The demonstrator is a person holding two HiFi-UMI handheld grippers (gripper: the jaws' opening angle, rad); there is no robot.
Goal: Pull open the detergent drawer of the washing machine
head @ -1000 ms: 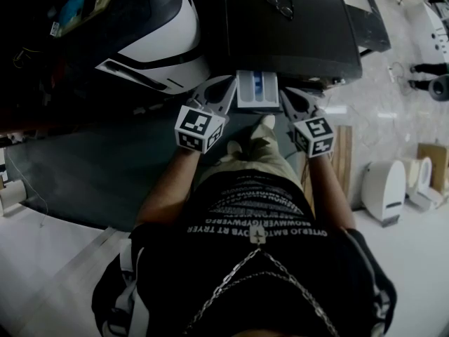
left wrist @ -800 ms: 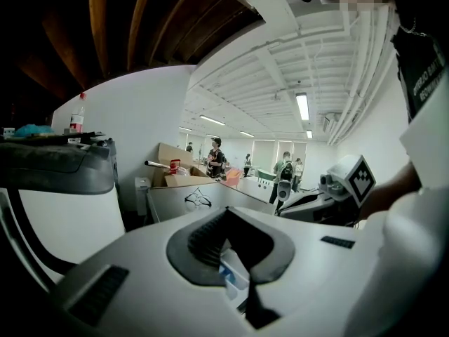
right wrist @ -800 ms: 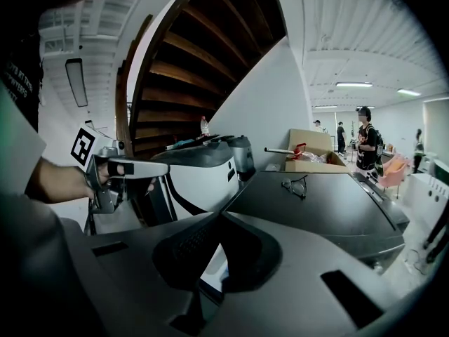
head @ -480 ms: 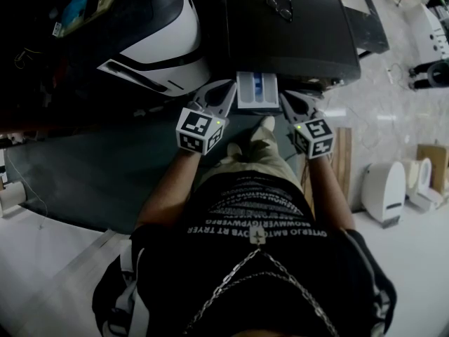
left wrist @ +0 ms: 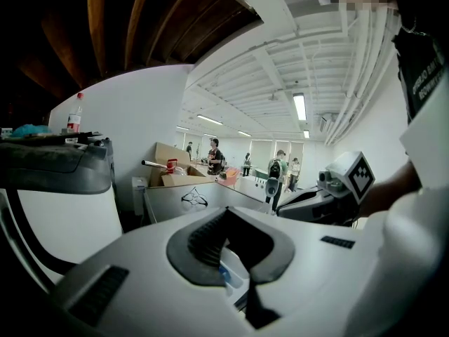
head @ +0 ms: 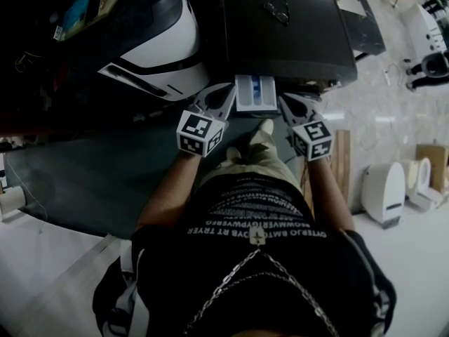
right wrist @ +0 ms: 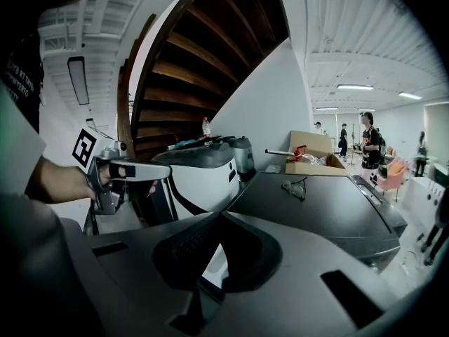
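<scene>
The dark washing machine stands ahead of me, and its white detergent drawer with a blue compartment juts out of the front. My left gripper is shut and empty just left of the drawer. My right gripper is just right of it, jaws together with nothing between them. In the left gripper view the closed tips point over the drawer, and the right gripper's marker cube shows beyond. The right gripper view has its closed tips above a white bit of the drawer.
A pair of glasses lies on the washing machine's lid. A white and black machine stands close on the left. A wooden board and a white appliance sit on the floor to the right. My legs are below the drawer.
Both grippers stay beside the pulled-out drawer as before; only the head view has shifted a little.
</scene>
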